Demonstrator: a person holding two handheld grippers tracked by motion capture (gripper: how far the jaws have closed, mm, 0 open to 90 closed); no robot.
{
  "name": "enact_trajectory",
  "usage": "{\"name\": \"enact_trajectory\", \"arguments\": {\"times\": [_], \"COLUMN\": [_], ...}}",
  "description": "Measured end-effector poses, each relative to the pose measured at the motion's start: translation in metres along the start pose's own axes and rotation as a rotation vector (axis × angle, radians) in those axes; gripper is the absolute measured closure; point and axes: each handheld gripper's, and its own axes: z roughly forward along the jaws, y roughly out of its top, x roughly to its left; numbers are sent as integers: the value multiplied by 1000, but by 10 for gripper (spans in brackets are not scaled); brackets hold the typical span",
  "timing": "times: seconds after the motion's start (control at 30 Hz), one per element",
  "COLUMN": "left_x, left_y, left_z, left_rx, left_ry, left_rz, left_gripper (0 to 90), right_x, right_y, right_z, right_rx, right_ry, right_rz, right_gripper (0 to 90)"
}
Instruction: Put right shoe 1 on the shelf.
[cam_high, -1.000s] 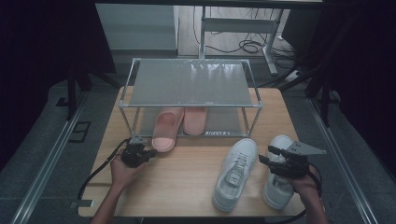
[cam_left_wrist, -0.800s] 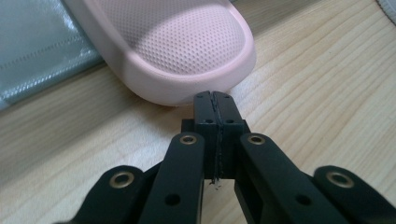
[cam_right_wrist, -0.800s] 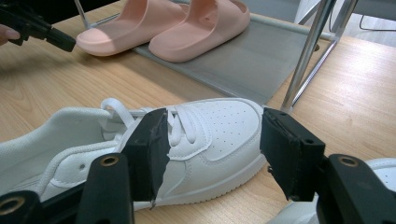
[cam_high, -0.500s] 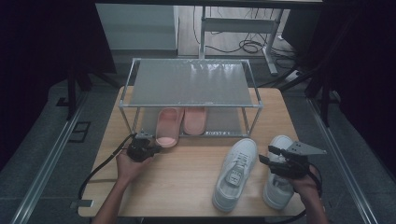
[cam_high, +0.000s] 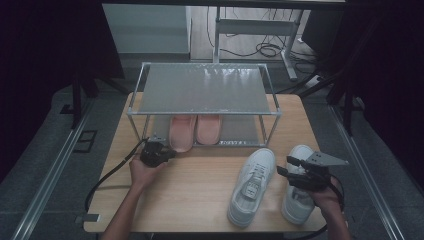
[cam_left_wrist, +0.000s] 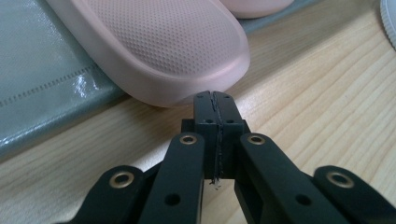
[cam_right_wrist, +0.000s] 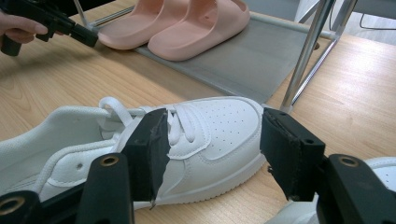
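Where shut tongs (cam_left_wrist: 215, 100) point, pink slipper (cam_left_wrist: 154, 46).

The left pink slipper (cam_high: 181, 131) lies flat on the rack's bottom shelf (cam_high: 240, 131), its rounded heel end jutting over the near edge. Its twin (cam_high: 208, 128) sits touching it on the right, fully on the shelf.

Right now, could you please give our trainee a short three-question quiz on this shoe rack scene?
1. True or false: the left gripper has its jaws shut at the heel of a pink slipper.
2. Which shoe lies beyond the right gripper's open jaws: A) a white sneaker, B) a pink slipper?
3. On which shelf of the rack do the slippers sit?

Key: 1 true; 2 A; 3 the lower one.
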Motion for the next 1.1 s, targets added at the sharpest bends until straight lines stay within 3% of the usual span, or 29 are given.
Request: {"name": "enact_trajectory", "arguments": {"times": [0.13, 0.47, 1.1], "left_x": [2, -2, 3], "left_y": [3, 12, 18], "left_z": [4, 14, 27], "left_rx": [-4, 1, -23], "left_ry": [-13, 3, 24], "left_rz": [-9, -11, -72], "left_gripper": [900, 898, 891], "right_x": [0, 0, -1], "right_y": [0, 0, 0], "right_z": [0, 0, 1], "right_rx": [4, 2, 2], "right_ry": [2, 0, 0], "right_rz": [0, 2, 1], "right_gripper": [426, 426, 426]}}
